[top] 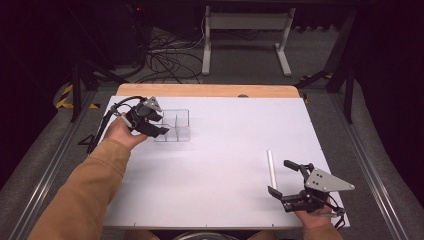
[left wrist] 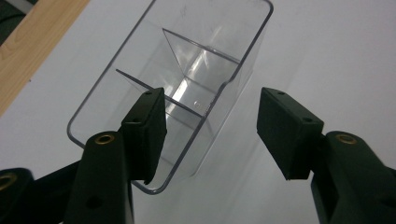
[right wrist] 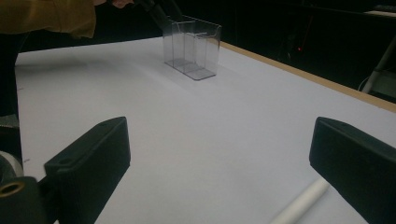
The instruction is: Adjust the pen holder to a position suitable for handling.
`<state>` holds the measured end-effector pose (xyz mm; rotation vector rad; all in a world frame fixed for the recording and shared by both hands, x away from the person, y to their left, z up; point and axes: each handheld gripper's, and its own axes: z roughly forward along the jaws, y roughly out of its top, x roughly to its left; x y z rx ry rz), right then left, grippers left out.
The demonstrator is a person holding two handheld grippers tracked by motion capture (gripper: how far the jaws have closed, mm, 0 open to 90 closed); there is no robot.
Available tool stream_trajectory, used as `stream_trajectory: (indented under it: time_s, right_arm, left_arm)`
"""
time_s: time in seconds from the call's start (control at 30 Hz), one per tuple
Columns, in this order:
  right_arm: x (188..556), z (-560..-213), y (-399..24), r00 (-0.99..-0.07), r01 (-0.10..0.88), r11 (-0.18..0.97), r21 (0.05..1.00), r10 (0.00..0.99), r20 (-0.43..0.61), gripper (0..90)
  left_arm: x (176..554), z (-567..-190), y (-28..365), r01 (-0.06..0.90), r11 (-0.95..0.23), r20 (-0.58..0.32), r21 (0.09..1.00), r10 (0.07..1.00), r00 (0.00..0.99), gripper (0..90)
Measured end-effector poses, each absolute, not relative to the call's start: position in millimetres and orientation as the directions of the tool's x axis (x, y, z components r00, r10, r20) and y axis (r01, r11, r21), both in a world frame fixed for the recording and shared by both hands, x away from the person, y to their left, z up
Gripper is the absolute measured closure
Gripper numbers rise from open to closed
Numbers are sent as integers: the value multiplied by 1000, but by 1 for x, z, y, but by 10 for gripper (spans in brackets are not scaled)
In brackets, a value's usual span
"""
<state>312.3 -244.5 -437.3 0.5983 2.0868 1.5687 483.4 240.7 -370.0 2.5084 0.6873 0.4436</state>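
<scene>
High view showed the left gripper [top: 159, 124] at upper left, jaws apart astride the clear organizer [top: 175, 125] wall; the right gripper [top: 286, 176] rested spread beside the white tube [top: 271, 167].

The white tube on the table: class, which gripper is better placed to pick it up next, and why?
Probably the right. The right gripper sits open just beside the white tube, whose end shows by its jaw in the right gripper view. The left gripper is across the table, straddling a wall of the clear organizer.
</scene>
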Motion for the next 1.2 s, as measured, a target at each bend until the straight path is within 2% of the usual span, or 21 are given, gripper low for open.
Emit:
stream_trajectory:
  time_s: [0.23,0.4,0.77,1.03,1.2]
  right_arm:
    - [312,-437,-244,-801,67,257,964,590,-101,56]
    - [313,-438,-244,-804,71,257,964,587,-97,56]
    - [314,-439,-243,-808,79,260,962,582,-91,56]
    - [314,-439,-244,-809,79,257,963,581,-89,56]
    - [314,-440,-243,-811,84,255,963,580,-82,56]
  left_arm:
    - [488,-373,237,410,-762,202,501,564,801,443]
    - [491,-379,236,428,-782,202,453,557,805,506]
    - [498,-393,230,451,-805,188,386,547,816,560]
    - [497,-392,231,445,-812,197,377,540,818,646]
    - [492,-390,233,419,-837,195,353,504,842,705]
